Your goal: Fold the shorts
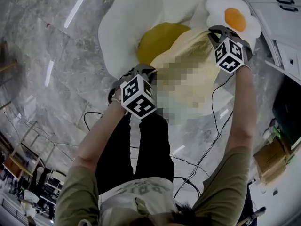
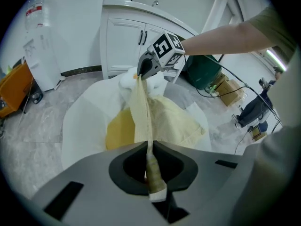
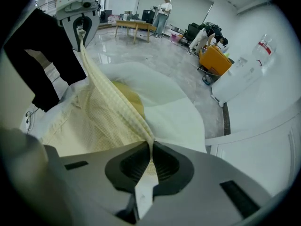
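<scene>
Pale yellow shorts hang stretched between my two raised grippers, above a large fried-egg-shaped mat on the floor. My left gripper is shut on one end of the waistband, which runs taut from its jaws to the right gripper. My right gripper is shut on the other end of the shorts' edge; the cloth rises from there to the left gripper. The rest of the shorts drapes down onto the mat's white part beside the yolk.
A small egg-shaped cushion lies past the mat. White cabinets, a water dispenser and a green bin line the wall. Cables trail over the marble floor; a cardboard box stands at right. People stand by a far table.
</scene>
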Motion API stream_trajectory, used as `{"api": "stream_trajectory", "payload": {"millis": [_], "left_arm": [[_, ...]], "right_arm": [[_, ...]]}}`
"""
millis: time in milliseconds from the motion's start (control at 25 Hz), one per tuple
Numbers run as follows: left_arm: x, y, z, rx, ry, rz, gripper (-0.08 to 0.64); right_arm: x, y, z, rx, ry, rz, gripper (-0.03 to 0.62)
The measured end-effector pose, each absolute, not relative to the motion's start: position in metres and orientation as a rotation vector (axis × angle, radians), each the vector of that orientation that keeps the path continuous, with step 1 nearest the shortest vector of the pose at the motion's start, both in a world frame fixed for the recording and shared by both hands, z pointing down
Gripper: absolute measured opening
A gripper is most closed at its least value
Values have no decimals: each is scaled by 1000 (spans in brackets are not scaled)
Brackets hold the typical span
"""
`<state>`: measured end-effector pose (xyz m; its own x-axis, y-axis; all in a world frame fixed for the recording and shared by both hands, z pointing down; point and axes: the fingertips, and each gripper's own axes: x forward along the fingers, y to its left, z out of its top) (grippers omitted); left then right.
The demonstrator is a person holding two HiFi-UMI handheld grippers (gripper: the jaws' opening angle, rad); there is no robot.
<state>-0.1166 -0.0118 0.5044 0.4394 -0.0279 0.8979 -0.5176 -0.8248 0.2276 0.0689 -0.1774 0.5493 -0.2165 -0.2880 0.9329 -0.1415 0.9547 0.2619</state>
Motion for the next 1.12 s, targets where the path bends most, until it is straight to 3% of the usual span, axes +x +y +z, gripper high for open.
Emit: {"api": "stream_trajectory", "payload": {"millis": [680, 1120], "left_arm": [[54, 155, 505, 2149, -115, 1214, 34], [111, 201, 593, 2171, -37, 1194, 48]], "right_arm": [[195, -53, 569, 190, -1621, -121, 32], [236, -25, 643, 261, -1546, -17, 32]]}}
